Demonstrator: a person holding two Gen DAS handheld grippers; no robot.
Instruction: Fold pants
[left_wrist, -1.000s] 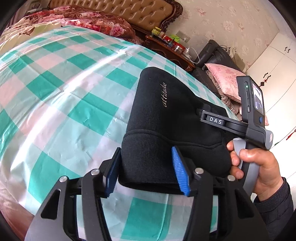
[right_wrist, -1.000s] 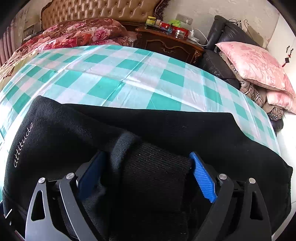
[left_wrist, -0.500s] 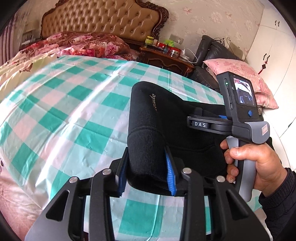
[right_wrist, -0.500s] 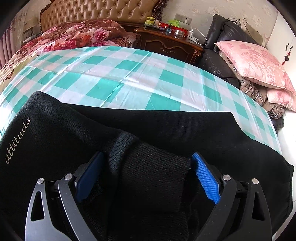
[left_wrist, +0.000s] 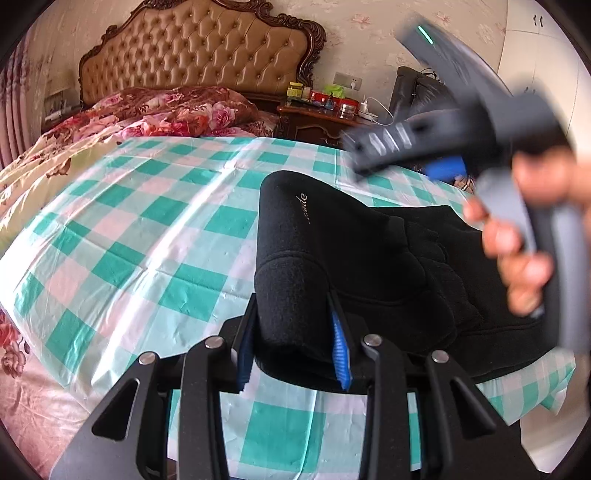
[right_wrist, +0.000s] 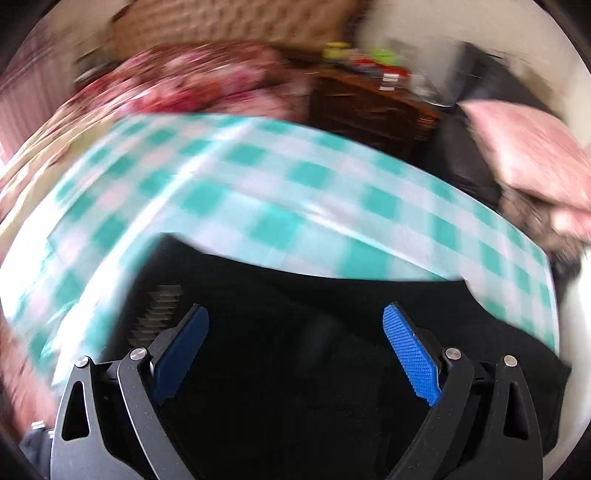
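Fold step: left gripper (left_wrist: 293, 345) jaws, just closed, pinch pants (left_wrist: 354, 258) at bed (left_wrist: 155, 236) near edge; right gripper (right_wrist: 295, 354) jaws wide, empty. Next: carry fold over.

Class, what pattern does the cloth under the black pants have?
The cloth has a teal, white and pale pink check. It shows best in the left wrist view.

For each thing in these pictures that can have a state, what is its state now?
Black fleece pants: folded, lying on the cloth, one edge pinched.
Left gripper: shut on the pants; its jaws have just been closing.
Right gripper: open, above the pants, blurred.
Green-and-white checked plastic cloth: spread flat over the bed.
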